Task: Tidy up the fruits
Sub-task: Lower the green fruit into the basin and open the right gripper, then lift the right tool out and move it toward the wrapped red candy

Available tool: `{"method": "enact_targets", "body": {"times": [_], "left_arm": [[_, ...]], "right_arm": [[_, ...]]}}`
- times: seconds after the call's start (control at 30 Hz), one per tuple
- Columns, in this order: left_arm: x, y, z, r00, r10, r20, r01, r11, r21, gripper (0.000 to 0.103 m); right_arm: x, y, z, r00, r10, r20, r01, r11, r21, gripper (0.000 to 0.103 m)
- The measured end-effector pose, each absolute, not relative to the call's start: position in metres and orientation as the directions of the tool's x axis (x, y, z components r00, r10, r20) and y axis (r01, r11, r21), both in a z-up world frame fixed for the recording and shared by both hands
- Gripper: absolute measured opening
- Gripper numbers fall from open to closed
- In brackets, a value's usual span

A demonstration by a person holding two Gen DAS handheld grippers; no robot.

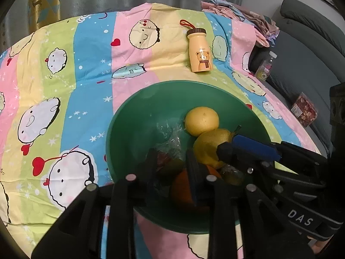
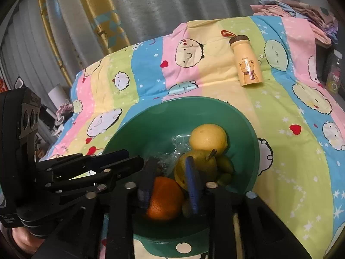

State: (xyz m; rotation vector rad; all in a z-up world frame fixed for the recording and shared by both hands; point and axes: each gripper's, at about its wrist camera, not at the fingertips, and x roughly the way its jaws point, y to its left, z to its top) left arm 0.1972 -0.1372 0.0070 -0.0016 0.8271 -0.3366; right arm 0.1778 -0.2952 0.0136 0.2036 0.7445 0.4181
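Note:
A green bowl (image 1: 133, 116) (image 2: 155, 120) stands on a cartoon-print cloth. It holds a round yellow citrus (image 1: 201, 120) (image 2: 208, 139), a yellow pear (image 1: 210, 145) (image 2: 202, 166), an orange (image 1: 182, 185) (image 2: 165, 198), small green fruits (image 2: 225, 164) and crinkled clear wrap (image 1: 170, 133). My left gripper (image 1: 171, 157) (image 2: 134, 156) reaches into the near side of the bowl, slightly open over a dark red and green item. My right gripper (image 2: 171, 161) (image 1: 226, 144) is slightly open, with the orange showing between its blue pads (image 2: 192, 183) and the pear beside its right finger.
A yellow bear-print bottle (image 1: 200, 51) (image 2: 248, 64) lies on the cloth (image 1: 86, 64) beyond the bowl. Folded clothes (image 1: 243, 15) pile at the far right corner. A grey sofa (image 1: 306, 49) to the right carries a clear bottle (image 1: 266, 64) and a red box (image 1: 304, 110). Curtains hang behind.

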Motion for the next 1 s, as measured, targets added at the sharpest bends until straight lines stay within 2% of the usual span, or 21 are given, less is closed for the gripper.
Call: {"method": "enact_targets", "body": {"times": [0.07,0.27,0.37,0.43,0.57,0.67,0.87,1.0], "left_arm": [[0.195,-0.135,0.01,0.635,-0.293,-0.715,0.291,0.948,-0.13,0.033],[0.187,-0.128,0.02,0.663,-0.286,-0.692,0.271,0.953,-0.134,0.056],[0.182,-0.124,0.024,0.67,-0.278,-0.688,0.259,0.957,-0.135,0.067],[0.178,-0.122,0.026,0.672,-0.282,-0.685,0.257,0.956,-0.141,0.07],[0.166,-0.112,0.029,0.675,-0.289,-0.678,0.24,0.956,-0.169,0.09],[0.156,-0.097,0.03,0.673,-0.306,-0.674,0.22,0.952,-0.212,0.103],[0.131,-0.044,0.025,0.694,-0.259,-0.672,0.11,0.96,-0.257,0.102],[0.112,-0.001,0.014,0.7,-0.227,-0.677,0.011,0.951,-0.308,0.103]], "right_arm": [[0.177,-0.297,0.015,0.663,0.433,-0.611,-0.288,0.9,0.327,0.04],[0.171,-0.306,0.023,0.685,0.429,-0.589,-0.266,0.9,0.345,0.042],[0.166,-0.313,0.024,0.692,0.433,-0.578,-0.254,0.895,0.367,0.048],[0.161,-0.315,0.024,0.695,0.433,-0.574,-0.252,0.894,0.37,0.052],[0.151,-0.318,0.026,0.7,0.43,-0.57,-0.262,0.897,0.356,0.054],[0.144,-0.321,0.029,0.71,0.435,-0.553,-0.266,0.894,0.361,0.06],[0.128,-0.305,0.046,0.706,0.51,-0.492,-0.374,0.858,0.353,0.065],[0.115,-0.278,0.054,0.61,0.64,-0.467,-0.529,0.768,0.361,0.065]]}}
